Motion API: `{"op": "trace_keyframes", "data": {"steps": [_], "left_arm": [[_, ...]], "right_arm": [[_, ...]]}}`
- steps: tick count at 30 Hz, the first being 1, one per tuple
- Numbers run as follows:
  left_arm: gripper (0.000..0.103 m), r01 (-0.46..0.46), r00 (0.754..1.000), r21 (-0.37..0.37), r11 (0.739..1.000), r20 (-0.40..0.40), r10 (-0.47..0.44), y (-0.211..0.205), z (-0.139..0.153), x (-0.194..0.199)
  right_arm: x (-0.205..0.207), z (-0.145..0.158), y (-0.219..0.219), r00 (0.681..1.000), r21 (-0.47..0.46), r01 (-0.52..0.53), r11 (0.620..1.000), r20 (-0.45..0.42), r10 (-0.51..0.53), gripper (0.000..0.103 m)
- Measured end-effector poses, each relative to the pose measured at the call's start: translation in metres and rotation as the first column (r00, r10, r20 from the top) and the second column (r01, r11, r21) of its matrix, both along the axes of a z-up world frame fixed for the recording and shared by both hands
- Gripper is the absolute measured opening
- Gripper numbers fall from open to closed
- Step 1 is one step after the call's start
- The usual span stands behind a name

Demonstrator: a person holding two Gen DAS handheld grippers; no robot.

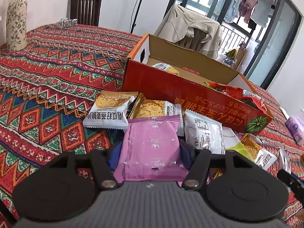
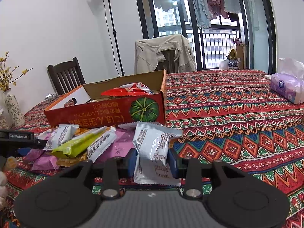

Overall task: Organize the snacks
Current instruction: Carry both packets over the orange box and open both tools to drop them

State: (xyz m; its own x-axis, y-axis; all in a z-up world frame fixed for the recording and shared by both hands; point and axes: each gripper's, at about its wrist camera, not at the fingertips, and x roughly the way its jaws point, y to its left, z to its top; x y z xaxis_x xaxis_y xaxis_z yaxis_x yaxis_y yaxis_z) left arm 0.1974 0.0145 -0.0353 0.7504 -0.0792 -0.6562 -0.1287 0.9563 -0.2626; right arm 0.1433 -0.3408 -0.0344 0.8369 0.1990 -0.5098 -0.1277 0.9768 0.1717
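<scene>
A pink snack packet point(image 1: 152, 142) lies lengthwise between the blue pads of my left gripper point(image 1: 150, 155), and both pads press on its sides. Just beyond it lies a pile of white oat-crisp packets point(image 1: 108, 112) in front of the open red cardboard box point(image 1: 171, 89). The box holds a red bag point(image 2: 125, 91) and one white packet point(image 1: 167, 68). My right gripper point(image 2: 153, 163) is shut on a white packet point(image 2: 153, 142), held upright just above the cloth at the right end of the pile. A yellow-green packet point(image 2: 79, 144) and more pink ones point(image 2: 43, 161) lie to its left.
The table wears a red patterned cloth point(image 1: 57, 66). A flowered vase point(image 1: 16, 19) stands at the far left and a purple tissue pack point(image 2: 285, 89) at the right. Behind the table are a dark wooden chair point(image 1: 85, 3) and a jacket-draped chair point(image 1: 190, 28).
</scene>
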Motion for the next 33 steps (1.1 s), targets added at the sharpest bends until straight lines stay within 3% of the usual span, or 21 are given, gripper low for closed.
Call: {"op": "trace_keyframes", "data": {"steps": [8,17,33], "left_arm": [[0.063,0.027,0.997,0.054,0.998,0.070,-0.031,-0.005,0.016,-0.019],[0.063,0.059,0.978,0.116,0.991,0.195,-0.081,-0.016,0.051,-0.028],[0.063,0.087,0.954,0.173,0.981,0.269,-0.132,-0.033,0.080,0.043]], "right_arm": [[0.000,0.005,0.001,1.000,-0.007,-0.001,1.000,0.021,0.001,0.035],[0.008,0.034,0.017,0.994,-0.047,-0.032,0.998,0.107,0.037,0.035],[0.078,0.082,0.065,0.968,-0.101,-0.090,0.991,0.225,0.111,0.035]]}}
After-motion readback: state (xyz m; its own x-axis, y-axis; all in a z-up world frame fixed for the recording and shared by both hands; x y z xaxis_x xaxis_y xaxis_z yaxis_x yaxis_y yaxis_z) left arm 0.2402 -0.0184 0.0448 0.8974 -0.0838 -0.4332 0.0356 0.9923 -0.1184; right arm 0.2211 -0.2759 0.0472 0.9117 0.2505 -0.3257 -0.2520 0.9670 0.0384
